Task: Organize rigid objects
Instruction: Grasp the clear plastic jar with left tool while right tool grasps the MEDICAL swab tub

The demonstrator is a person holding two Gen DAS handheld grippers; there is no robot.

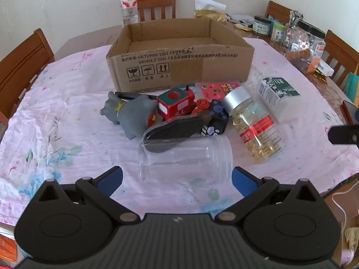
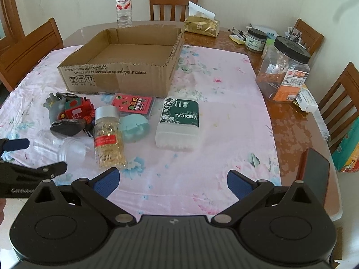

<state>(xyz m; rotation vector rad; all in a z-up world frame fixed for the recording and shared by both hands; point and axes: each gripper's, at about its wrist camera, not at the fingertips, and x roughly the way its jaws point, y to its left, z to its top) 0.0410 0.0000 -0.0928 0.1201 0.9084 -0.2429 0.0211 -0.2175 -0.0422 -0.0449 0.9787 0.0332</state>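
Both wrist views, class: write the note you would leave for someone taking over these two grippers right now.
Left gripper: open, holding nothing, jaws either side of the clear plastic jar lying on its side.
Right gripper: open, holding nothing, over bare pink floral cloth.
Brown cardboard box: nothing visible inside, so nothing is sorted yet.
Still on the cloth before the box: grey rubber animal toy, red toy train, silver-capped bottle of golden capsules, green-labelled cotton swab tub, pink card pack, teal round case.
Likely next: close on the jar.
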